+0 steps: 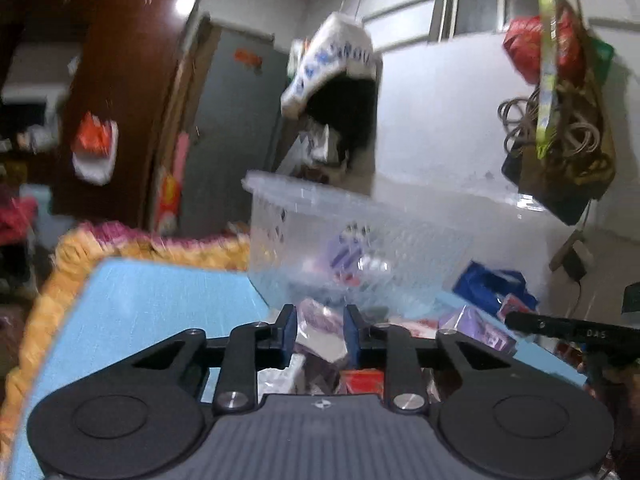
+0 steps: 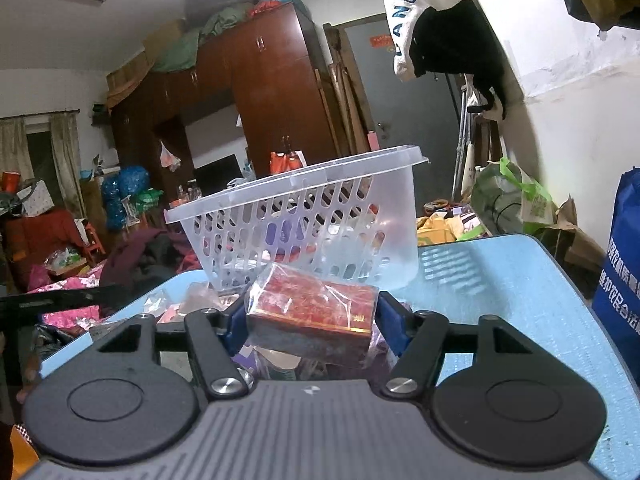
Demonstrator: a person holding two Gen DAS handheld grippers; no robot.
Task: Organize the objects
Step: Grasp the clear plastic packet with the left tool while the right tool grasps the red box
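**Mei:** Two grippers, two different jobs; the right gripper [image 2: 312, 320] has its blue fingers [image 2: 394, 322] clenched on either side of a red patterned box in a clear plastic wrap [image 2: 310, 312], held just above the heap of loose packets [image 2: 280, 360] on the light blue worktop [image 2: 520, 280].

**Tao:** And the target is the clear slotted plastic basket [image 2: 296, 232] straight ahead of it?

**Mei:** I'd judge so; it stands on the worktop just beyond the box, with a few things showing through its wall already; to do it well, lift the box above the rim before going forward, since the near wall is tall and the basket looks light enough to skid if bumped.

**Tao:** What about the wrap?

**Mei:** It's loose and crinkly, so the box could slip inside it; hold it level, and let go only once it is low inside the basket.

**Tao:** The left gripper [image 1: 320, 334]?

**Mei:** Its fingers [image 1: 289, 332] sit part-way apart around a purple-and-white packet in clear film [image 1: 320, 322]; the picture is blurred, so I cannot tell whether they grip it; keep it wide of the right one's path to the basket [image 1: 360, 240].
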